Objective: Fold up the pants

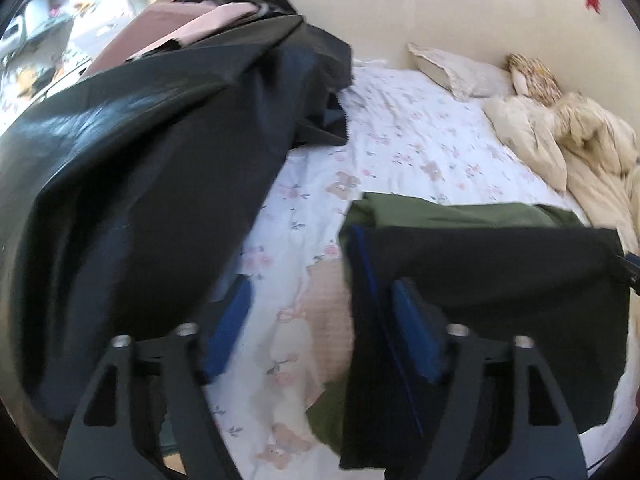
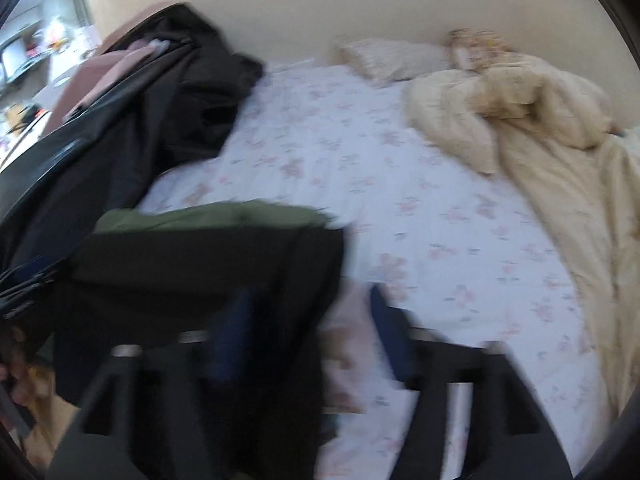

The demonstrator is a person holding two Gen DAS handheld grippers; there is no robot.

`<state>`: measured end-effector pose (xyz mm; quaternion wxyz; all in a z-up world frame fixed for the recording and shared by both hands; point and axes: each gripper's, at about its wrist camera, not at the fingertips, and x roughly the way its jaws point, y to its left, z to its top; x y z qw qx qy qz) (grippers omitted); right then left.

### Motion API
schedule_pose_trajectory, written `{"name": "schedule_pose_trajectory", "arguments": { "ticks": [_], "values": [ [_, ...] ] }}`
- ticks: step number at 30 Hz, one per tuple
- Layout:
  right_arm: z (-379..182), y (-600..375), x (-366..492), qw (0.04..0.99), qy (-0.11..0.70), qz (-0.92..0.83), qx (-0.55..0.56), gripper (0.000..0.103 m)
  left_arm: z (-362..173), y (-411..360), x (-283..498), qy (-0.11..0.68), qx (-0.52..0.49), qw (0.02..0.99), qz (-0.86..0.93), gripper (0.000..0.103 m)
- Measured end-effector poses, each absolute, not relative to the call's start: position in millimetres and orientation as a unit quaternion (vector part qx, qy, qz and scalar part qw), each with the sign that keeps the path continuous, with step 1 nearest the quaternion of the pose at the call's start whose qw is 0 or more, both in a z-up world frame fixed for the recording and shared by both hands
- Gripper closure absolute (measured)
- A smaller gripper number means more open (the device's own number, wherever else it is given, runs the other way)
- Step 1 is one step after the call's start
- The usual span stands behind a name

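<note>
Now both grippers, left (image 1: 320, 320) and right (image 2: 304, 332), stand wide and hold nothing, the folded black pants (image 1: 500, 272) lying crosswise between them, on green pants (image 1: 460, 212) upon the bed (image 1: 420, 140)

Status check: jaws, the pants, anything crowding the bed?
Left gripper and right gripper both open, nothing held. Folded black pants lie on green pants. Dark clothes pile crowds the left side.
</note>
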<state>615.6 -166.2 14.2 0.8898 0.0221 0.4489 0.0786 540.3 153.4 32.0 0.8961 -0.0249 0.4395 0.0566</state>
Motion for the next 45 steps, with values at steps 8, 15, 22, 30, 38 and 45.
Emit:
{"name": "schedule_pose_trajectory", "arguments": {
  "ticks": [8,15,22,30,38,45],
  "values": [
    [45,-199,530,0.901,0.419,0.095,0.062,0.034,53,163,476,0.430,-0.025,0.901,0.054,0.026],
    [65,-203,425,0.902,0.400,0.129,0.100,0.034,72,142,397,0.411,-0.023,0.911,0.016,0.026],
    [70,-202,329,0.906,0.380,0.156,0.098,0.031,86,115,293,0.387,-0.041,0.921,-0.020,0.026],
    [68,-210,221,0.908,0.365,0.179,0.103,0.013,71,92,190,0.392,-0.021,0.920,-0.016,0.000],
    [59,-219,142,0.918,0.345,0.163,0.108,0.000,67,83,100,0.367,-0.026,0.930,0.008,0.000],
    [50,-220,86,0.939,0.306,0.134,0.078,0.000,64,65,50,0.335,-0.008,0.942,0.000,0.000]
  ]
}}
